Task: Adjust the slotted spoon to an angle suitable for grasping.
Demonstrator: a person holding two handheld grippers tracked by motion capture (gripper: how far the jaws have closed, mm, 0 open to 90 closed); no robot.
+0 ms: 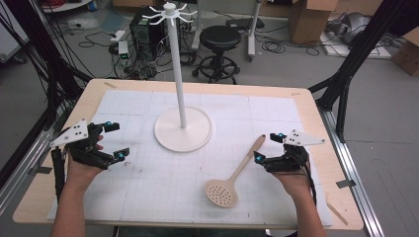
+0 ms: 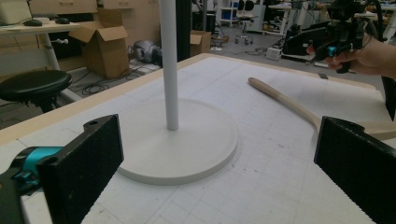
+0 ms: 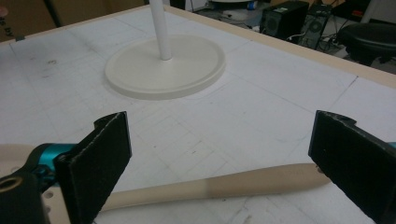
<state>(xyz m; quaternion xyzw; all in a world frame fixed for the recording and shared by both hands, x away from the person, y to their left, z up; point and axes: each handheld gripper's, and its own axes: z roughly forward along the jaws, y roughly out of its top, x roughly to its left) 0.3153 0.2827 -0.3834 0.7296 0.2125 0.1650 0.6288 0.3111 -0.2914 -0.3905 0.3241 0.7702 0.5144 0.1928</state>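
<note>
1. Around me, a grey floor with cables, a black stool point(image 1: 220, 37) and cardboard boxes point(image 1: 309, 17)
2. My wooden table point(image 1: 94, 96) carries a white gridded mat point(image 1: 148, 192)
3. A white stand point(image 1: 183, 129) sits mid-mat
4. The slotted spoon point(image 1: 232, 177) lies flat, handle just beside my right gripper point(image 1: 267, 147)
5. Right gripper and left gripper point(image 1: 115, 140) both gape, grasping nothing

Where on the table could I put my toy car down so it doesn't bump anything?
The near mat between the left gripper and the slotted spoon is bare. So are the far corners on either side of the white stand. It is crowded around the spoon's handle, right by the right gripper.
</note>
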